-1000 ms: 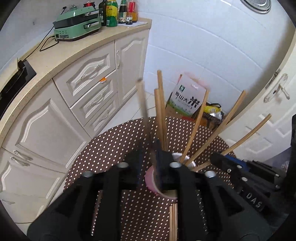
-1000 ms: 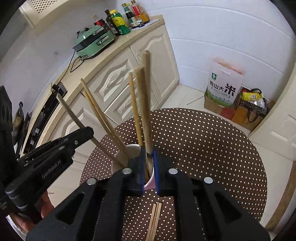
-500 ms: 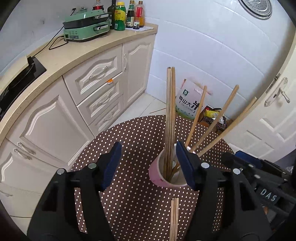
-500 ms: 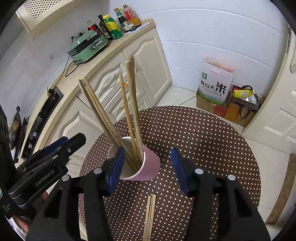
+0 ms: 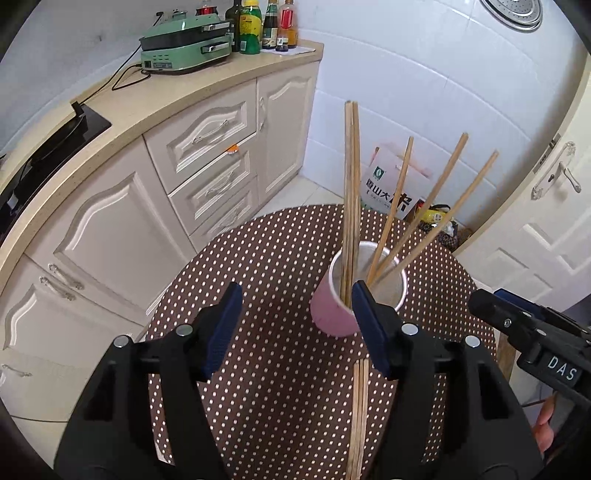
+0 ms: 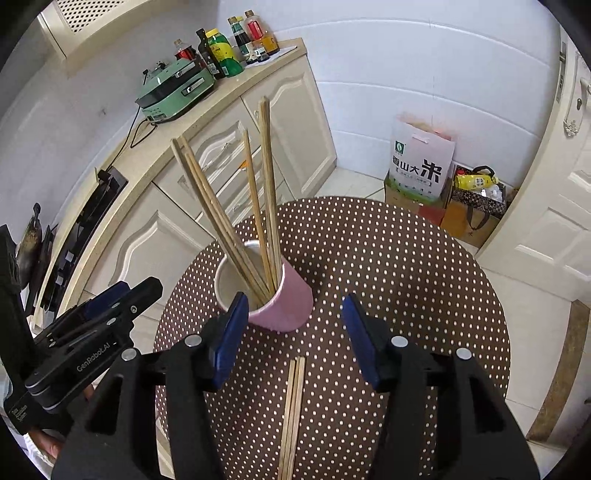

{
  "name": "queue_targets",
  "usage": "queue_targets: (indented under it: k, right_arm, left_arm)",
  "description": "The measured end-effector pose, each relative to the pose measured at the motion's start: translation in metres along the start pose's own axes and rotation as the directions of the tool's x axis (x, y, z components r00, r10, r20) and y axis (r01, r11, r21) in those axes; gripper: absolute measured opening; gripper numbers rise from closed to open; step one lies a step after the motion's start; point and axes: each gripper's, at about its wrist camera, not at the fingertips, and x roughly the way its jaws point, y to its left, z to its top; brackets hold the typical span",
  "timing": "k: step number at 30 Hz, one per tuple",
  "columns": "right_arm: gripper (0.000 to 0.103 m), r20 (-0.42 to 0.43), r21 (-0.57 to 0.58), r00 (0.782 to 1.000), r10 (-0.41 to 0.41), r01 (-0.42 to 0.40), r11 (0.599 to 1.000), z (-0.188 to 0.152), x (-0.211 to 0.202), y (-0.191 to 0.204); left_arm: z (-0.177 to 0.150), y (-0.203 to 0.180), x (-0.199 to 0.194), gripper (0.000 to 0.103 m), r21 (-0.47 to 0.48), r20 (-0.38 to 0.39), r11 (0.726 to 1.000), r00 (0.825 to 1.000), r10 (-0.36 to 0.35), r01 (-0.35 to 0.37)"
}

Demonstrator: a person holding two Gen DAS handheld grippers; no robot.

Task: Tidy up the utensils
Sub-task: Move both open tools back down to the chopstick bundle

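A pink cup [image 5: 334, 317] stands on the round brown dotted table [image 5: 280, 258] and holds several wooden chopsticks [image 5: 351, 184]. It also shows in the right wrist view [image 6: 286, 306], with its chopsticks [image 6: 264, 192]. A few loose chopsticks [image 5: 358, 410] lie flat on the table in front of the cup, also seen from the right [image 6: 291, 410]. My left gripper [image 5: 297, 328] is open and empty, back from the cup. My right gripper [image 6: 293, 336] is open and empty, just in front of the cup.
Cream kitchen cabinets [image 5: 207, 155] with a countertop stand to the left, bearing a green appliance [image 5: 184, 46] and bottles [image 5: 258, 24]. A rice bag [image 6: 421, 166] and boxes sit on the floor beyond the table. A white door [image 5: 546, 206] is at right.
Both grippers were shut on chopsticks over the cup. They have opened, the chopsticks stand in the cup, and both grippers have pulled back and up.
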Motion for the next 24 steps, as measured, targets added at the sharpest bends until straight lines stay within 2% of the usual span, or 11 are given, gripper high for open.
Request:
queue_targets:
  k: [6, 12, 24]
  right_arm:
    - [0.053, -0.037, -0.004, 0.999, -0.023, 0.022, 1.000, -0.017, 0.006, 0.000]
    - [0.054, -0.107, -0.008, 0.993, -0.044, 0.044, 0.999, -0.034, 0.021, -0.003]
    - [0.054, -0.302, -0.053, 0.948, -0.105, 0.094, 0.994, -0.086, 0.077, -0.009]
  left_arm:
    - [-0.013, 0.006, 0.001, 0.068, -0.002, -0.026, 1.000, 0.999, 0.022, -0.022]
    - [-0.030, 0.010, 0.006, 0.069, 0.002, -0.083, 1.000, 0.996, 0.020, -0.020]
    - [-0.074, 0.013, 0.033, 0.070, 0.024, -0.227, 1.000, 0.974, 0.010, -0.005]
